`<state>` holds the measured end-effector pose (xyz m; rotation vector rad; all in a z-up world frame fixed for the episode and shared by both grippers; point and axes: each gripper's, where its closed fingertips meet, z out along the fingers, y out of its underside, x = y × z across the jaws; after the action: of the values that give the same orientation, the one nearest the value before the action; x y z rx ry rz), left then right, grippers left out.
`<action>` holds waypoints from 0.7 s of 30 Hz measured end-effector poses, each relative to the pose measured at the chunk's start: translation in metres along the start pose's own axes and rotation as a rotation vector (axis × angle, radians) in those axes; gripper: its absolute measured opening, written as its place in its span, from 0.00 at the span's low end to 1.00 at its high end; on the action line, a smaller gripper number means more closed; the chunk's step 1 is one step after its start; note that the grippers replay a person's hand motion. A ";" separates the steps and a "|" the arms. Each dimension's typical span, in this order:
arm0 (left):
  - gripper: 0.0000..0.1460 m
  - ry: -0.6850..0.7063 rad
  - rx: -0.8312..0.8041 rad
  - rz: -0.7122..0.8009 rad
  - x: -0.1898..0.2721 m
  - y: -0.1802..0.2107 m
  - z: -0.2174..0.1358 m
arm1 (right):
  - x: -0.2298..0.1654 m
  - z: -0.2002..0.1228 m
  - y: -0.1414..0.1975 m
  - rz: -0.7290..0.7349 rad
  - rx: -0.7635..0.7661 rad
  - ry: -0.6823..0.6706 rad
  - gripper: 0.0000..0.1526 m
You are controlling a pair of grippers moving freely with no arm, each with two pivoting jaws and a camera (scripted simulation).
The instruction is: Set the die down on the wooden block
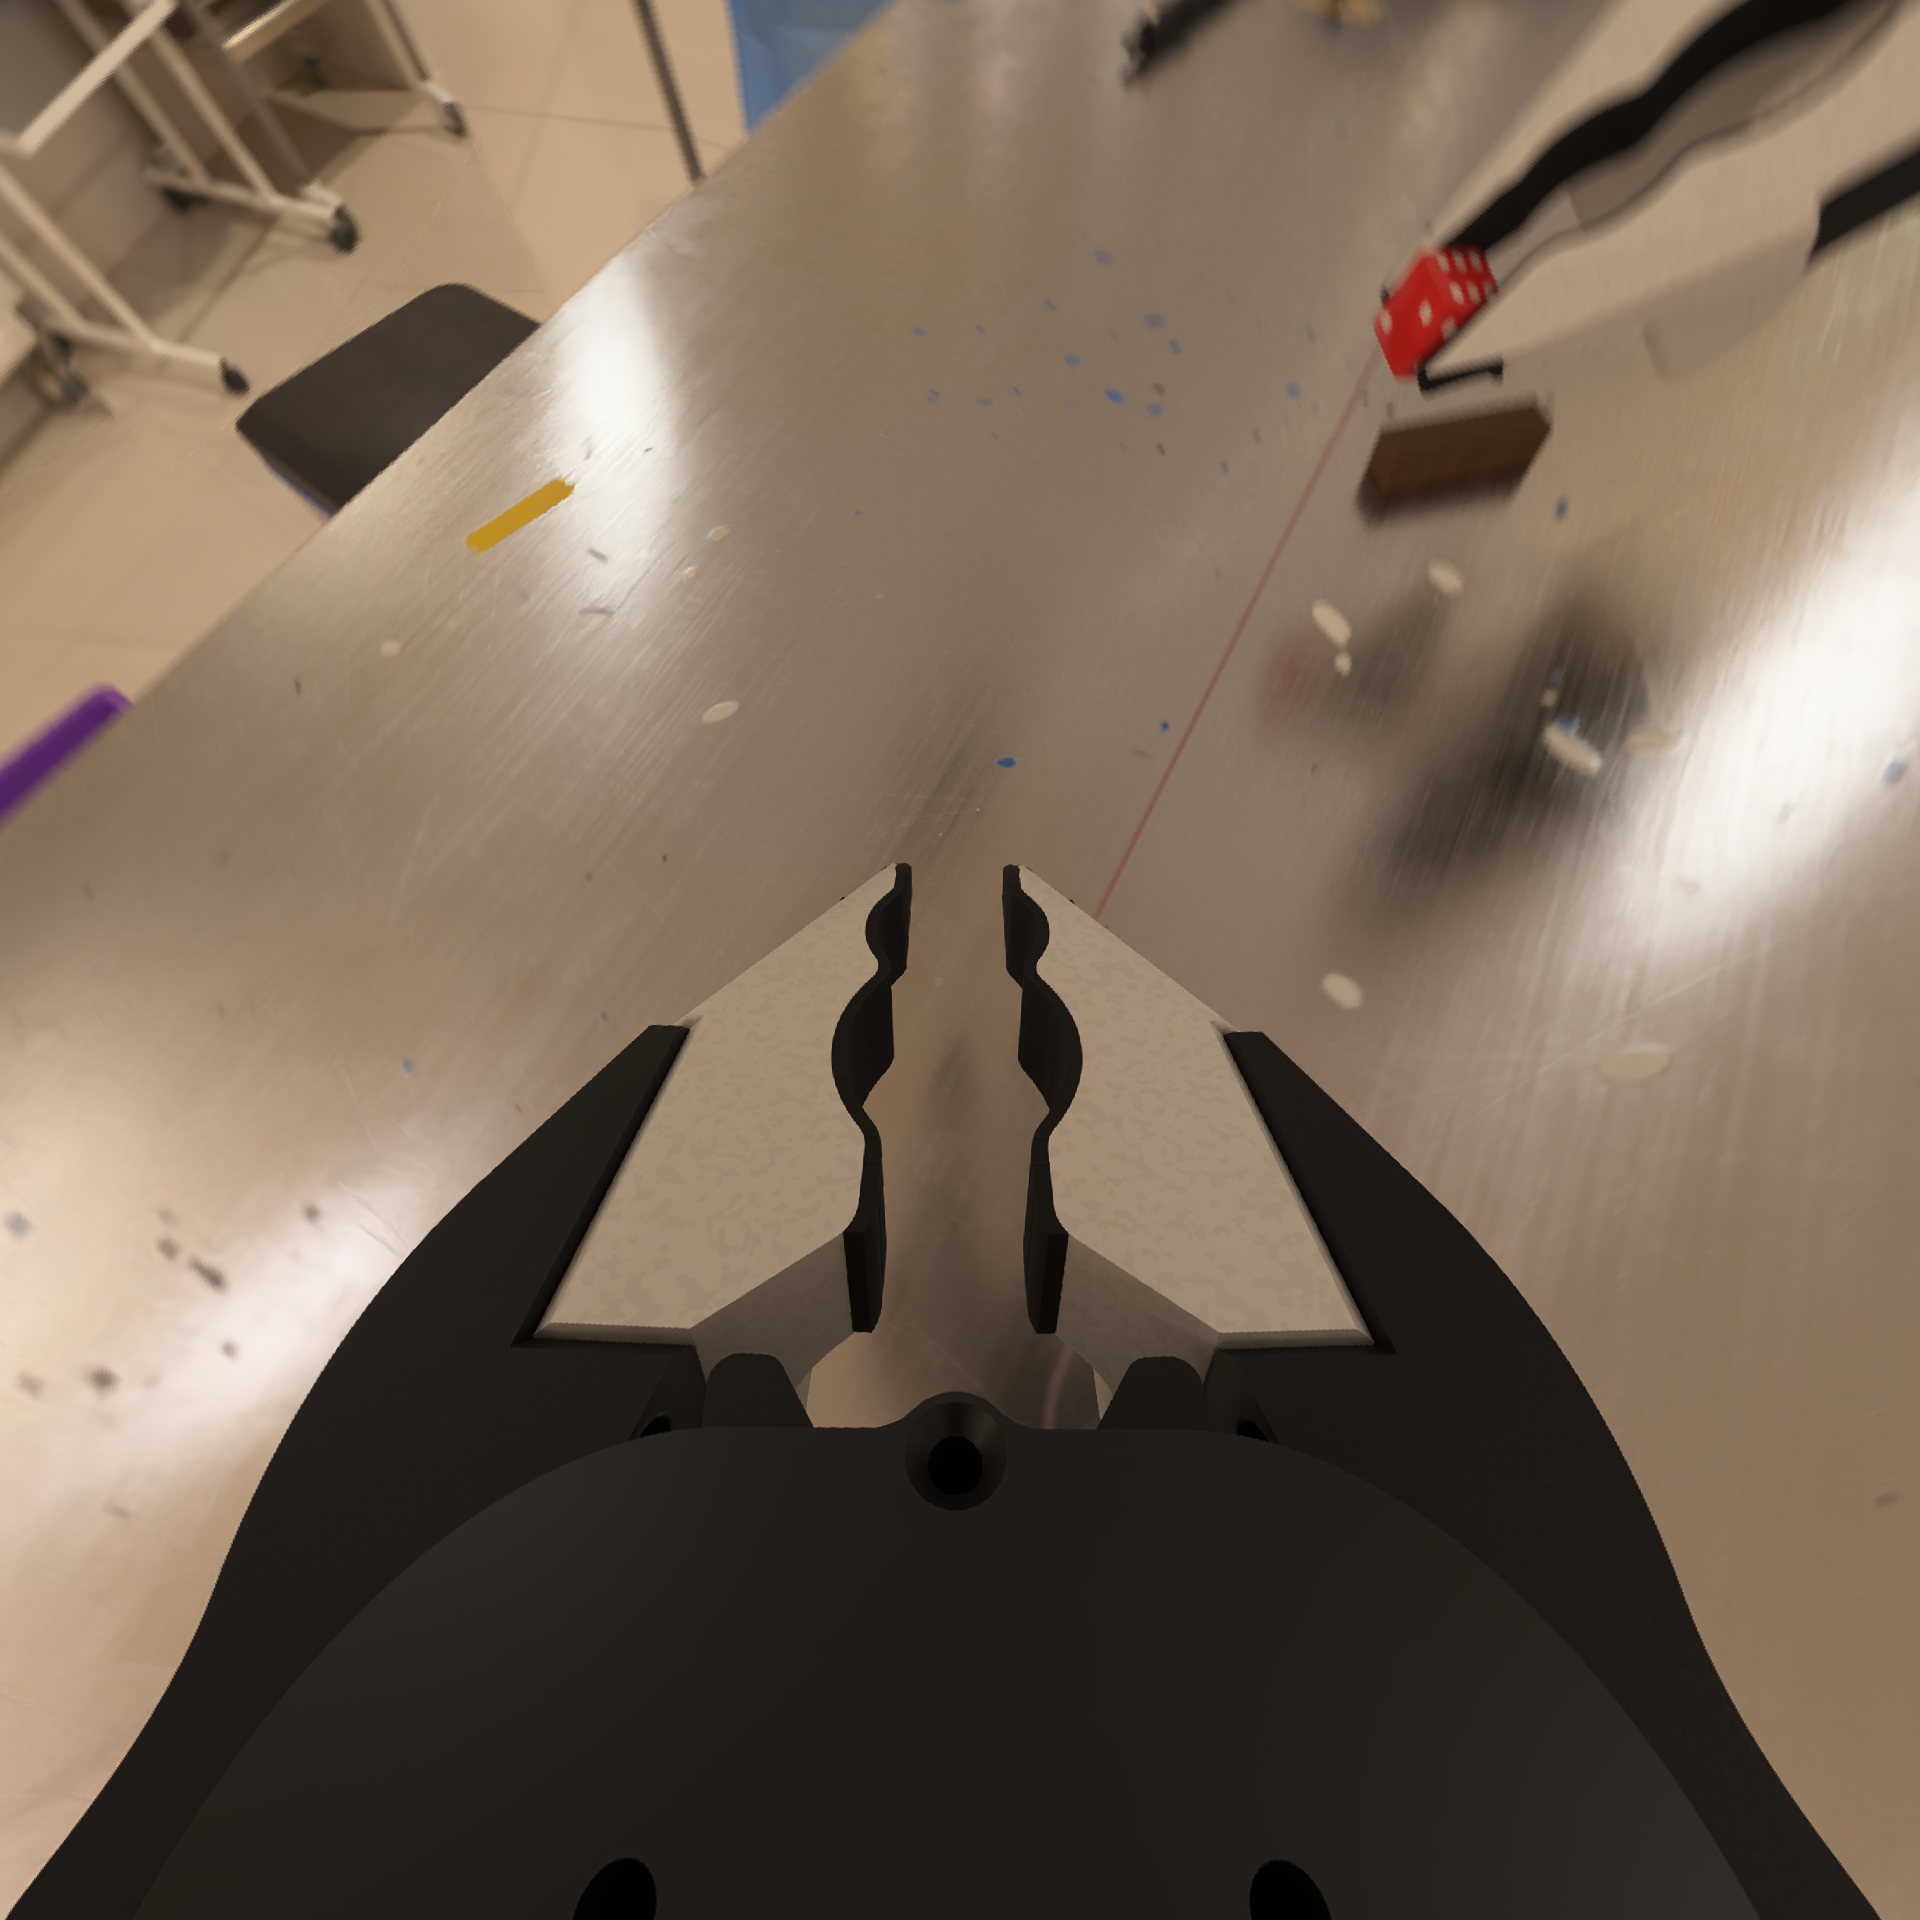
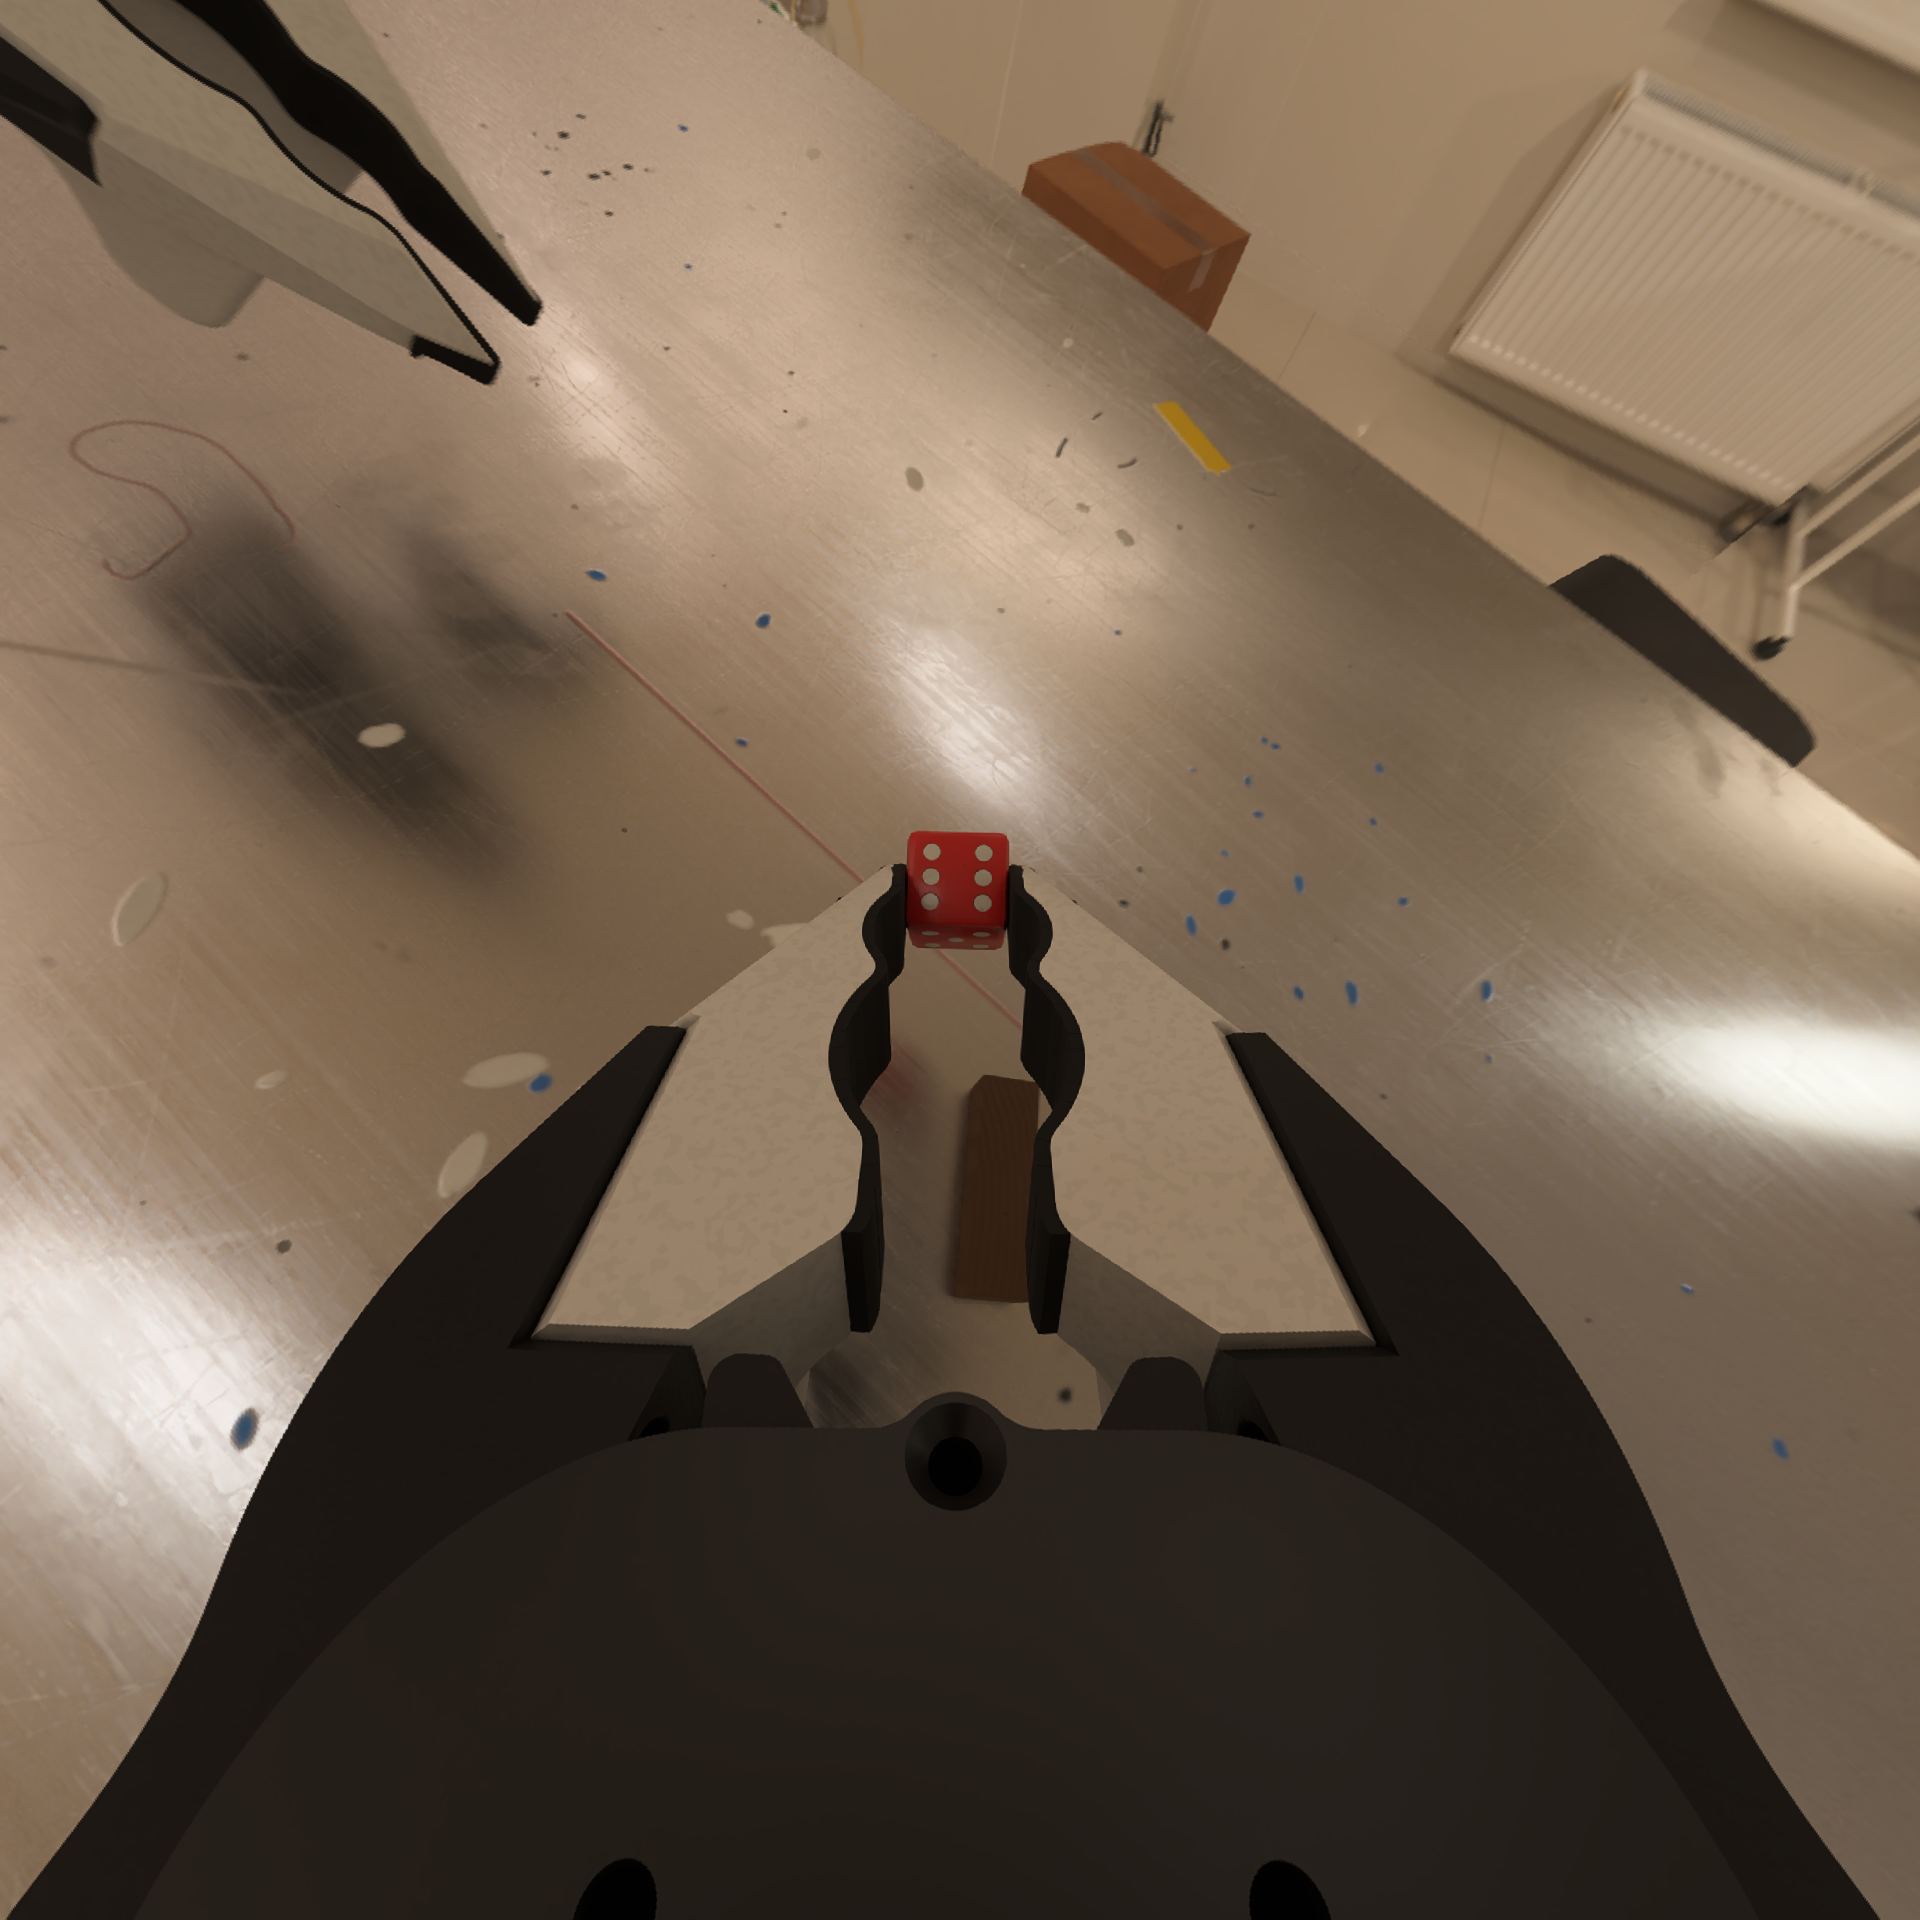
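Observation:
My right gripper (image 2: 957, 883) is shut on a red die with white pips (image 2: 957, 888), pinched between its fingertips above the metal table (image 2: 1143, 727). The dark brown wooden block (image 2: 995, 1184) lies flat on the table below, seen through the gap between the fingers, nearer than the die. In the left wrist view the die (image 1: 1434, 307) hangs a little above the block (image 1: 1455, 457), held by the right gripper (image 1: 1439, 322). My left gripper (image 1: 956, 883) has its jaws slightly apart and empty, hovering over bare table; it also shows in the right wrist view (image 2: 509, 338) at the upper left.
A cardboard box (image 2: 1143, 229) stands at the table's far edge. Yellow tape (image 1: 517, 516) is stuck on the table. A black chair seat (image 1: 384, 395) sits beside the table, a purple object (image 1: 57, 743) at its left edge, white cart frames (image 1: 156, 156) and a radiator (image 2: 1704, 301) beyond.

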<state>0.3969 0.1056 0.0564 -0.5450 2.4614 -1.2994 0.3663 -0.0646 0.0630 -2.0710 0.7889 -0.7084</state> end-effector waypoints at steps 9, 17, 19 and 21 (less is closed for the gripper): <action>0.28 0.229 -0.302 0.565 0.013 -0.008 0.058 | 0.003 0.000 0.005 0.039 0.006 -0.017 0.12; 0.55 0.471 -0.446 0.785 0.002 -0.018 0.088 | 0.010 -0.012 0.002 0.074 0.083 -0.039 0.12; 0.58 0.537 -0.505 0.860 0.000 -0.017 0.093 | 0.010 -0.013 0.001 0.081 0.099 -0.049 0.12; 0.58 0.593 -0.582 0.908 -0.001 -0.014 0.099 | 0.011 -0.014 -0.002 0.080 0.117 -0.050 0.12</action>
<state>0.4437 0.0280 0.0141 0.9102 2.9256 -0.3824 0.3639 -0.0780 0.0740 -1.9340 0.7796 -0.6405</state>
